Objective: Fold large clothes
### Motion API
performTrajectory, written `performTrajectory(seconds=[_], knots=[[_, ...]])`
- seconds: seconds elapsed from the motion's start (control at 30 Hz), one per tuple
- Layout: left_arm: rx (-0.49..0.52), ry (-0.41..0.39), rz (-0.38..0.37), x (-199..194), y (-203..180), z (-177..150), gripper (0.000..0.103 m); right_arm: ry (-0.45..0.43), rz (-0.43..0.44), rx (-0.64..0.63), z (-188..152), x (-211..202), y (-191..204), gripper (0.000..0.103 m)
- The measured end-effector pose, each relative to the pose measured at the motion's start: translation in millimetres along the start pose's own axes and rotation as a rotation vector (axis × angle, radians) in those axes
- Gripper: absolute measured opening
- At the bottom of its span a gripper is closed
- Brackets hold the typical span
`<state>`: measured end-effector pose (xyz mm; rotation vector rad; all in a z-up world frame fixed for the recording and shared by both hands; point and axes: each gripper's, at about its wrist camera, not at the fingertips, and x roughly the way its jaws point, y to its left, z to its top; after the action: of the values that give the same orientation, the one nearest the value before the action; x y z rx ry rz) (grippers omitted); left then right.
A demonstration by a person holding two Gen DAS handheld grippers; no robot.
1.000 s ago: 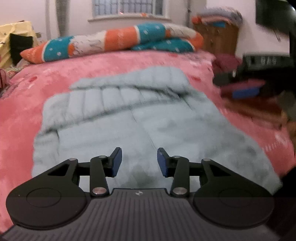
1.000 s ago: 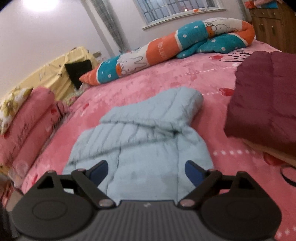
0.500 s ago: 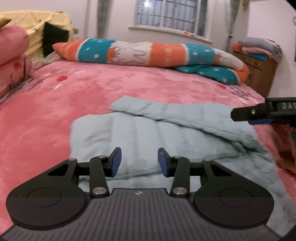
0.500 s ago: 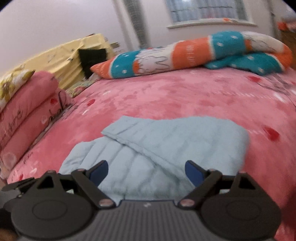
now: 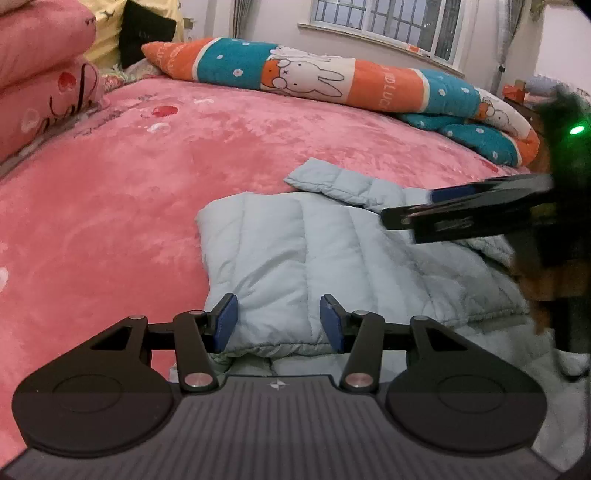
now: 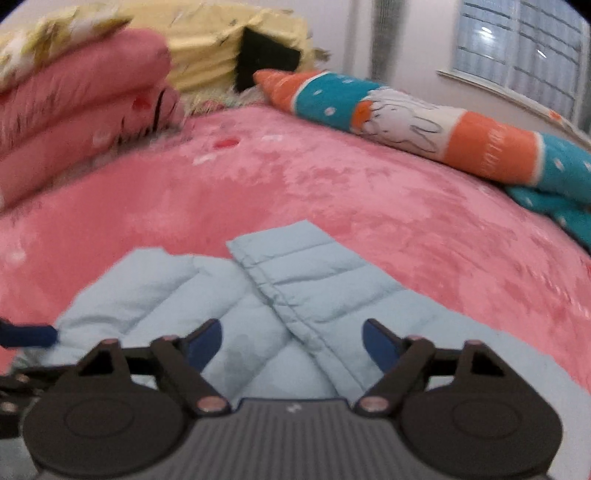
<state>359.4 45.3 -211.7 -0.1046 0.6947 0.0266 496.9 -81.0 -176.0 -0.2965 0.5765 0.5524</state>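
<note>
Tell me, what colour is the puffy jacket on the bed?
The puffy jacket is pale blue, seen best from the left wrist view.

Item count: one light-blue quilted puffer jacket; one pink plush bed cover; one long bolster pillow with orange, teal and white rabbit-print bands; two stacked pink quilts; one yellow quilt; one barred window; two hand-held grippers, left and right.
</note>
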Motion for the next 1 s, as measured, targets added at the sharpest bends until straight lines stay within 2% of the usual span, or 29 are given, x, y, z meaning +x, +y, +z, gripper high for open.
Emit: performTrajectory(seconds=[0.13,0.37,0.47,0.53,0.6,0.83,1.0], knots=[[-0.009,0.012,-0.008,2,6,3,0.059,0.037,-0.045,-0.018,8,24,1,0.055],[-0.037,0.038,0.008,8,19,7,0.065,0.089,-0.072,0.004,2,48,-5,0.052],[-0.046,0.046,0.019,12,20,9,0.066,0.081,-0.088,0.036,1,51,-5,0.038],[-0.051,0.048,0.023,13,20,9,0.068,0.073,-0.12,0.037,1,50,-4,0.013],[-0.05,0.046,0.028,12,20,9,0.071,0.055,-0.126,0.065,0,46,-7,0.008],[-0.058,0.043,0.048,9,20,7,0.077,-0.027,-0.105,0.134,7,19,-14,0.003],[-0.062,0.043,0.058,7,19,6,0.079,-0.108,-0.04,0.192,20,-9,-15,0.003]])
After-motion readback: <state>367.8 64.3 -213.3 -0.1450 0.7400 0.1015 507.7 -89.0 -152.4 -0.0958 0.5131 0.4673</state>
